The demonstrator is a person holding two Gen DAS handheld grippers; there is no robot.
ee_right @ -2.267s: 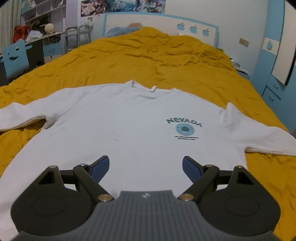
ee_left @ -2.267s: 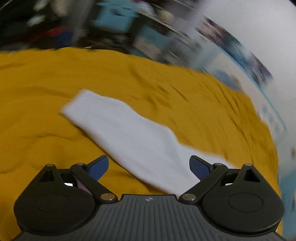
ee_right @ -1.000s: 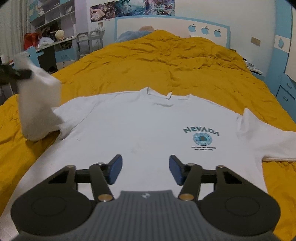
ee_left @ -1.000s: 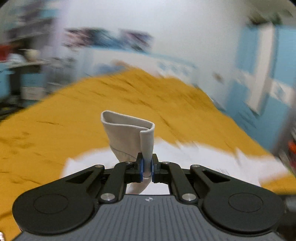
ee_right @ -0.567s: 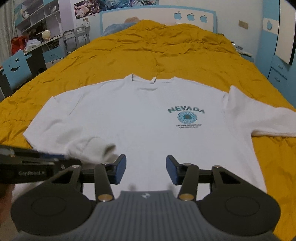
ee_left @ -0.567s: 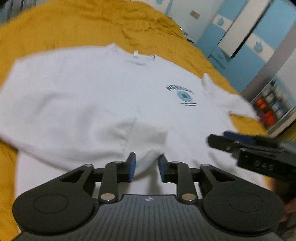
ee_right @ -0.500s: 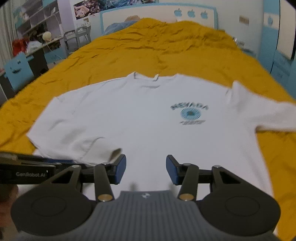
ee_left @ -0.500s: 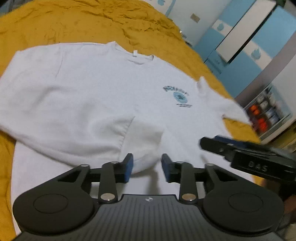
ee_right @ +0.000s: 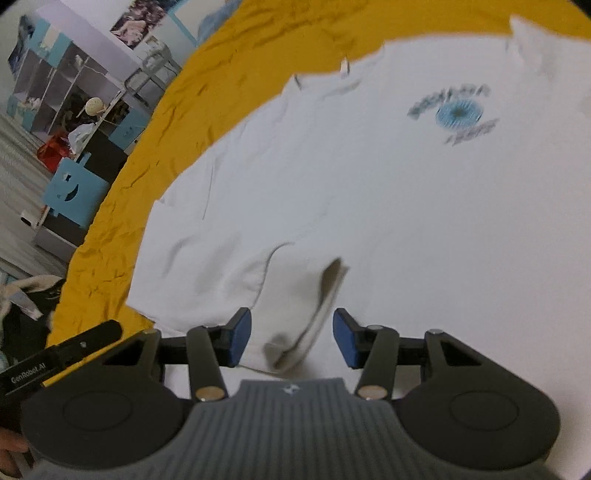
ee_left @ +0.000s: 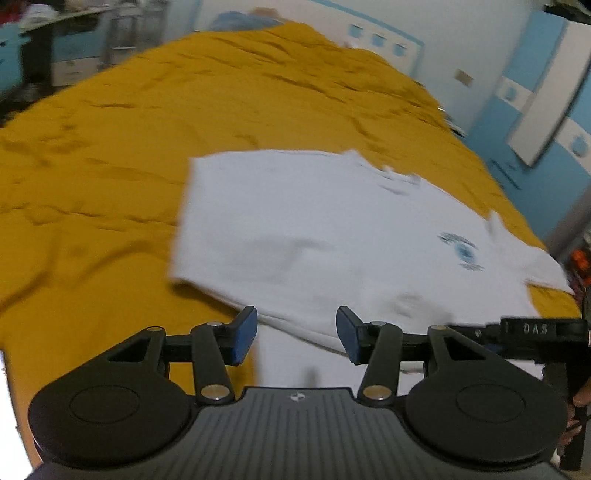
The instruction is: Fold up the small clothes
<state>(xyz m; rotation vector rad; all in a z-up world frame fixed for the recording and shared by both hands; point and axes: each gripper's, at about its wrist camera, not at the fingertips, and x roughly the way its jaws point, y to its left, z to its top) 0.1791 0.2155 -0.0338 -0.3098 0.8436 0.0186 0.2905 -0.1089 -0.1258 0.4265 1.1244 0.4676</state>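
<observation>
A white long-sleeved shirt (ee_left: 332,229) with a blue printed logo (ee_right: 456,110) lies flat on the yellow bedspread (ee_left: 110,147). Its left sleeve (ee_right: 295,295) is folded in over the body, the cuff lying near the hem. My left gripper (ee_left: 293,334) is open and empty, just above the shirt's lower left edge. My right gripper (ee_right: 291,338) is open and empty, with the folded sleeve's cuff between its fingers. The shirt's right sleeve (ee_left: 532,262) still lies spread out to the side.
The bed runs back to a white headboard (ee_left: 369,33). Blue cabinets (ee_left: 535,110) stand on the right of the bed. Shelves and a blue chair (ee_right: 70,192) stand on the left. The other gripper's body (ee_left: 535,332) shows at the right of the left wrist view.
My left gripper carried the left sleeve over the shirt's body, let it go and opened wider, then swung left. My right gripper tilted down over the folded cuff.
</observation>
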